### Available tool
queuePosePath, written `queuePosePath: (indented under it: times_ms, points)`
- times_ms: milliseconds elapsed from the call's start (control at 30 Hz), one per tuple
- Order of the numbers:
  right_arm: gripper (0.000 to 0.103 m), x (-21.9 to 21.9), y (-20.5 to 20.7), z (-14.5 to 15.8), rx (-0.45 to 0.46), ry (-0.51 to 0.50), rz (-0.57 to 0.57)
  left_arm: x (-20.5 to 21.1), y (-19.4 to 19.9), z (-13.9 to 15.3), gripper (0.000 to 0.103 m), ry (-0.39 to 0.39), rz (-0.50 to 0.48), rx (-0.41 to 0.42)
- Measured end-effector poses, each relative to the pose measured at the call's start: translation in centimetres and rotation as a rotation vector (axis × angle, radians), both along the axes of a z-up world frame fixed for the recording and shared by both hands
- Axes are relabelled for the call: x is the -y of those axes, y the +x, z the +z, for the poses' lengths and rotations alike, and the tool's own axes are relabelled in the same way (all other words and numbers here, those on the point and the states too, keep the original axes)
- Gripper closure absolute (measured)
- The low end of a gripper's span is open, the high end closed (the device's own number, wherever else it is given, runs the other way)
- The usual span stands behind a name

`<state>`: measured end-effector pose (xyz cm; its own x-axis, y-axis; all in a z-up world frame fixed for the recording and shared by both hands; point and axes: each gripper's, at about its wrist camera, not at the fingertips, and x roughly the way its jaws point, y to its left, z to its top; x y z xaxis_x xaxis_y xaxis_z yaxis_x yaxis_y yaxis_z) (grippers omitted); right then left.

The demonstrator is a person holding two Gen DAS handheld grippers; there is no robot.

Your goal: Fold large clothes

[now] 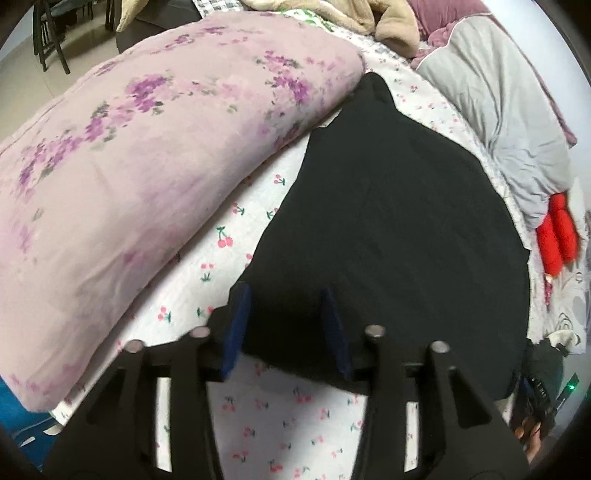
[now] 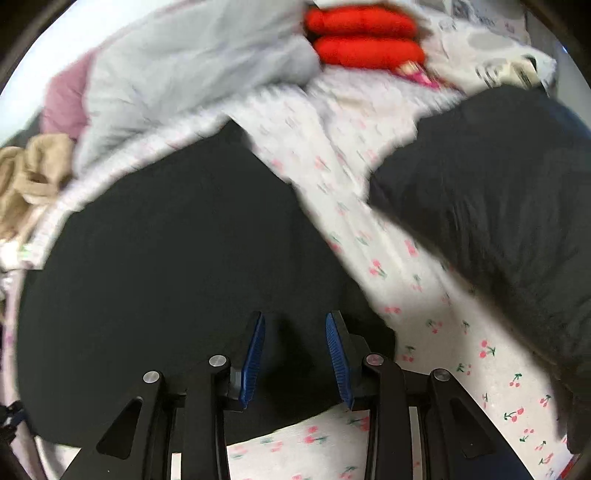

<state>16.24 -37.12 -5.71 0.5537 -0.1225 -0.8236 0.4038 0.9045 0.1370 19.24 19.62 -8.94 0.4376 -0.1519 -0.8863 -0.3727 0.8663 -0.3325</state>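
Note:
A large black garment lies flat on a white cherry-print bedsheet. My left gripper is open, its blue-padded fingers over the garment's near edge, nothing between them. In the right wrist view the same black garment fills the left and centre. My right gripper is open over the garment's near right corner, the cloth lying under and between the fingers. A second dark garment lies to the right on the sheet. The right view is motion-blurred.
A pink floral quilt lies left of the garment. A grey quilt and a red cushion lie at the right; they also show in the right wrist view, the quilt and the cushion. Beige clothing is at the back.

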Motion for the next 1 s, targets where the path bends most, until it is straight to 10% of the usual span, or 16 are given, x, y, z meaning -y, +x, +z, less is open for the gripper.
queuePosePath:
  times_ms: [167,1000]
  points:
    - [0.040,-3.4,-0.2,2.2,0.076,-0.031,0.096,-0.3,-1.2,-1.1,0.043,-0.067,0.003,-0.067]
    - [0.039,-12.2,2.1,0.3,0.016,-0.010,0.367,1.9,-1.3,-4.4,0.030,-0.255,0.153,-0.109]
